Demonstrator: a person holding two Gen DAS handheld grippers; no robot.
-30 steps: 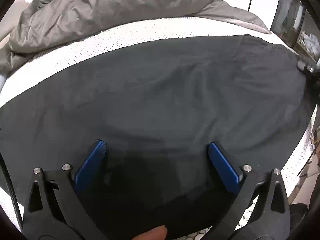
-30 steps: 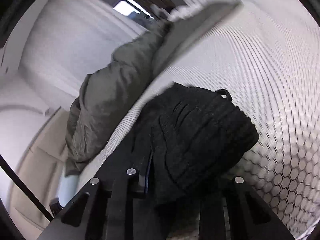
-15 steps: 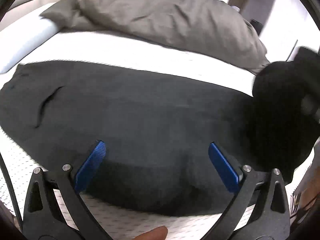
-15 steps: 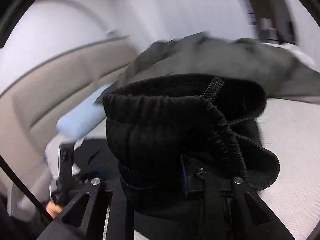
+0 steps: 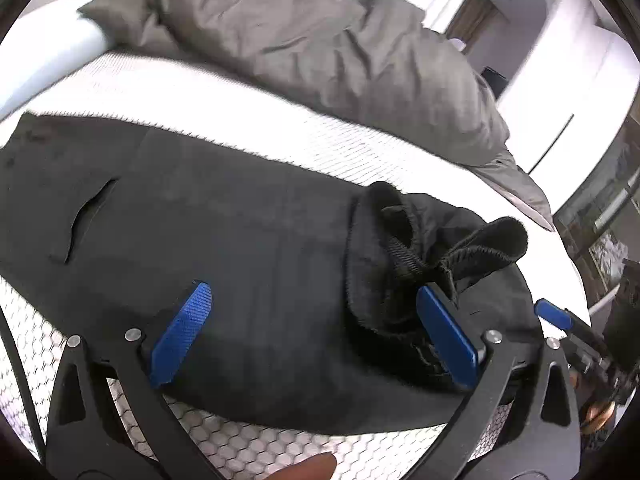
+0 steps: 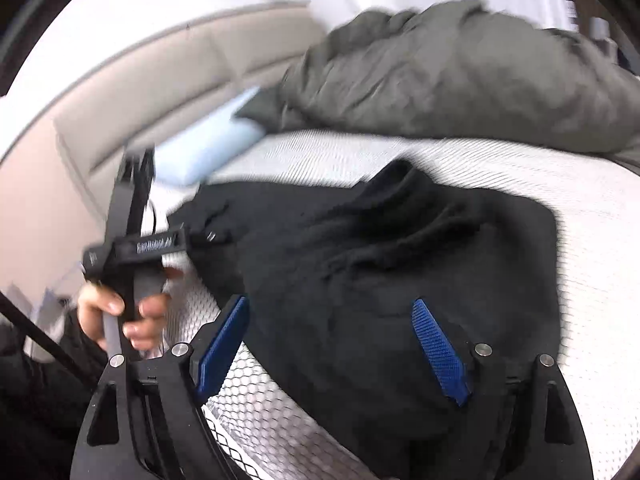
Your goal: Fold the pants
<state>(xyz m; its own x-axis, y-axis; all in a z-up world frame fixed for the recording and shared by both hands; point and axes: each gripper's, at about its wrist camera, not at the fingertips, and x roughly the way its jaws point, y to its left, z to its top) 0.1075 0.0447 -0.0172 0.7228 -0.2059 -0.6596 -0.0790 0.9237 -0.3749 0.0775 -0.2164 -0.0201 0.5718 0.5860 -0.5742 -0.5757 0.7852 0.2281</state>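
Black pants (image 5: 224, 240) lie lengthwise across the white mattress (image 5: 280, 136). Their ribbed cuff end (image 5: 404, 256) is folded back and sits bunched on top of the rest, at the right. My left gripper (image 5: 314, 328) hovers open over the pants, its right pad (image 5: 448, 340) beside the cuff bunch. In the right wrist view the folded pants (image 6: 380, 260) lie under my right gripper (image 6: 332, 344). Its jaws are opening, the cloth is below them and the pads do not press it. One right-gripper pad (image 5: 554, 314) shows at the left view's right edge.
A crumpled grey duvet (image 5: 340, 52) is heaped along the far side of the bed. A light blue pillow (image 6: 208, 144) leans on the beige headboard (image 6: 120, 120). A hand (image 6: 120, 312) grips the left tool's black handle at the mattress's near left edge.
The right gripper, shut on the cuff end, carried it over the pants and then opened. The cuffs now lie on the pants. The left view swung sideways along the pants, then held still.
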